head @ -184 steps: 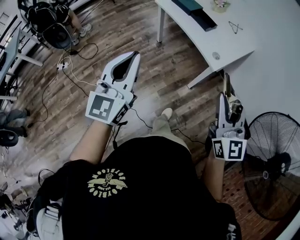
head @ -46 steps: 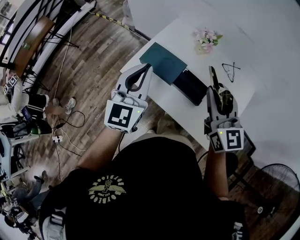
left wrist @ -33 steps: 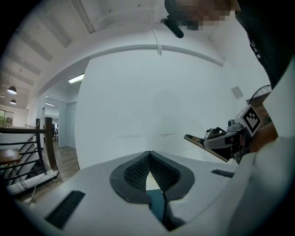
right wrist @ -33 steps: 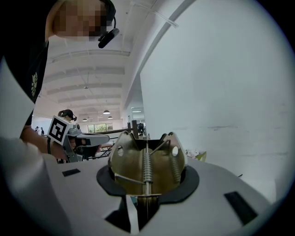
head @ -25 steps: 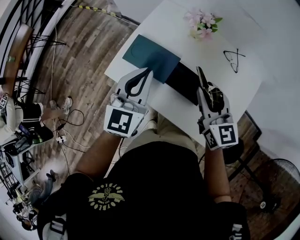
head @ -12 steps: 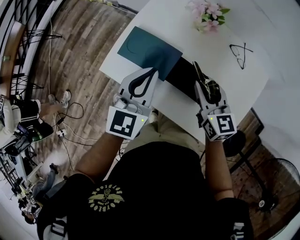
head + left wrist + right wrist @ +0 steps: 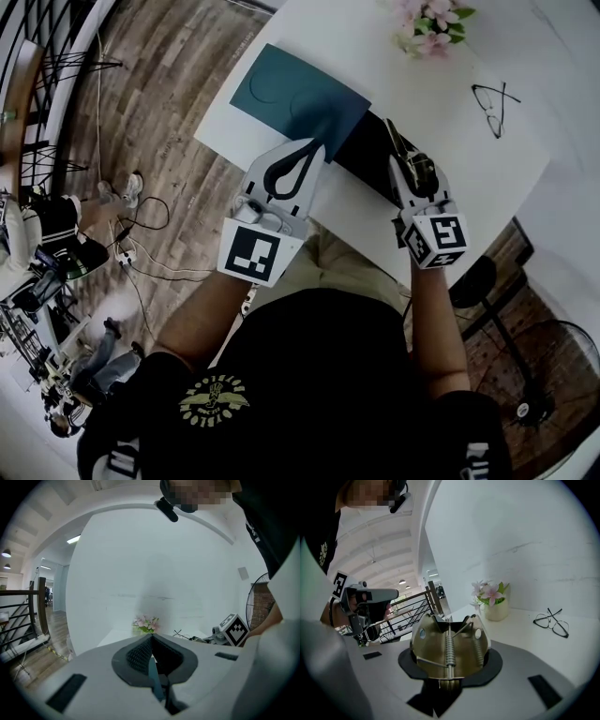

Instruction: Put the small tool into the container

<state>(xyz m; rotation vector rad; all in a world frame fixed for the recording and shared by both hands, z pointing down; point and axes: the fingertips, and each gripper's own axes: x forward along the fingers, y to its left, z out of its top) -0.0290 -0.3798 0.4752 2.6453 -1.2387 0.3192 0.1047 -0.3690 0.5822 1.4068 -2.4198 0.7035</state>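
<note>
On the table [image 7: 347, 211]: a flat board [image 7: 298, 98] at left, the container [image 7: 367, 152] just right of it; flowers [image 7: 429, 19] stand beyond. Glasses [image 7: 494, 96] lie far right.

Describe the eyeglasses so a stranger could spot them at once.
Start at the white table. Near its far side stands a pot of pink flowers. The eyeglasses lie to their right on bare tabletop, the only thin dark wire shape there.

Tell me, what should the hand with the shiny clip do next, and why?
Probably lower the right gripper a little toward the black box. It is shut on the brass clip, and in the head view it lines up over the box's near side, so the clip is not yet inside.
</note>
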